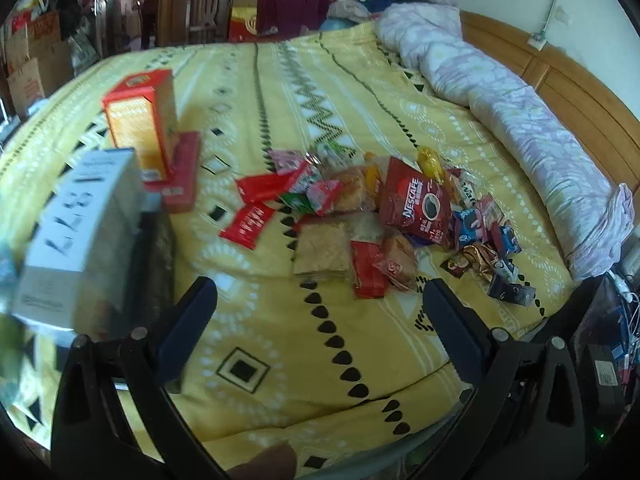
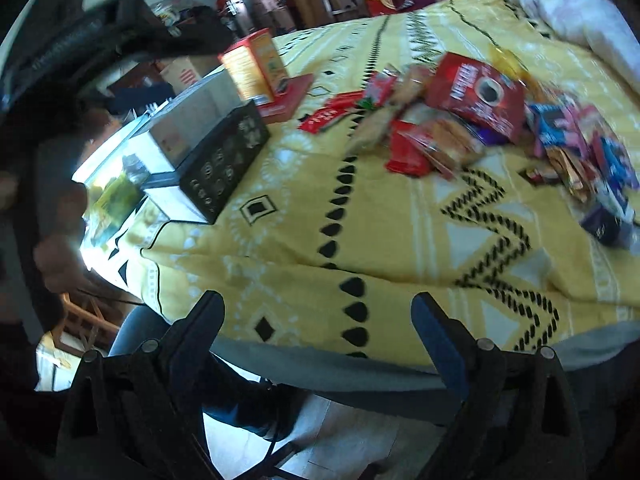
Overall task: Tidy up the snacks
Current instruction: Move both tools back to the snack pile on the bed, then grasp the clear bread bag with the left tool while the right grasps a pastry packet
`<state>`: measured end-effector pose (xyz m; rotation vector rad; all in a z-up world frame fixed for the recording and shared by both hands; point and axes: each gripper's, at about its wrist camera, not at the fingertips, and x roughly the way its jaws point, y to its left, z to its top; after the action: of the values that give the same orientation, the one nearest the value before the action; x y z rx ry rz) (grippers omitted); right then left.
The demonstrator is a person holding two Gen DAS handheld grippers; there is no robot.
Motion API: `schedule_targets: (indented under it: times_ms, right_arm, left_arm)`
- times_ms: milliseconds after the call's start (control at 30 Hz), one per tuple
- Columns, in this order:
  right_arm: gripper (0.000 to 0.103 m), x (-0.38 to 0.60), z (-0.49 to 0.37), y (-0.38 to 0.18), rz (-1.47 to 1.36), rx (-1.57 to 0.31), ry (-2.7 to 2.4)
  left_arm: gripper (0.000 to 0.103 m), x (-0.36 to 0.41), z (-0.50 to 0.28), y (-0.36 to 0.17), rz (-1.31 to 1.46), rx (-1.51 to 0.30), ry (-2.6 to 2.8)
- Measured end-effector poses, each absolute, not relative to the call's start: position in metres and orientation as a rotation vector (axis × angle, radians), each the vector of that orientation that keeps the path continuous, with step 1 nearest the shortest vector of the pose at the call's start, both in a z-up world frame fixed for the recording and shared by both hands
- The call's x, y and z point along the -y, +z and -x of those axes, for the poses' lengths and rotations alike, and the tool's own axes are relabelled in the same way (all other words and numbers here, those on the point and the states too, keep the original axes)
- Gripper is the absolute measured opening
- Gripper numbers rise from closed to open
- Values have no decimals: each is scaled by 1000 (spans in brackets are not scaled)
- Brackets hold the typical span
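A pile of snack packets lies on the yellow patterned bedspread (image 1: pixel 280 344), with a red Nescafe pouch (image 1: pixel 420 204) on top and red sachets (image 1: pixel 252 210) at its left. In the right wrist view the same pouch (image 2: pixel 476 96) tops the blurred pile at the upper right. My left gripper (image 1: pixel 318 296) hovers open just short of the pile with nothing between its fingers. Over the bed's near edge my right gripper (image 2: pixel 318 308) is also open and empty, well short of the snacks.
An upright orange box (image 1: pixel 142 120) stands on a flat red box (image 1: pixel 182 176) at the left. A white box with handwritten numerals (image 1: pixel 84 216) and a black perforated box (image 2: pixel 226 148) sit nearer. A rolled lavender quilt (image 1: pixel 520 120) lines the wooden headboard (image 1: pixel 568 88).
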<state>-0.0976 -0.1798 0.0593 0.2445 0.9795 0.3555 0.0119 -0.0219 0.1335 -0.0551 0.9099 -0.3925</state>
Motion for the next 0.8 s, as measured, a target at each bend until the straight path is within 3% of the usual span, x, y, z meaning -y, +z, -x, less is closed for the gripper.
schedule_targets:
  times_ms: [300,433,700,767,800]
  right_arm:
    - [96,237,99,35,-321,-1002,313]
    - [96,254,95,26,-362,-1005,308]
    - [96,274,84,18,-410,-1012,318]
    - [96,276,80,20,-426,-1007,331]
    - [96,276,78,21,-433,-1004,337]
  left_arm:
    - [101,59,-79,68,141,-1063,-472]
    - [90,59,-95,46,173,-1110,-462]
    - [88,59,-109,26,236,-1139,-460]
    - [78,59,-112,27,235,-1141,-458]
    - [67,59,-112,27,231,-1142,-455]
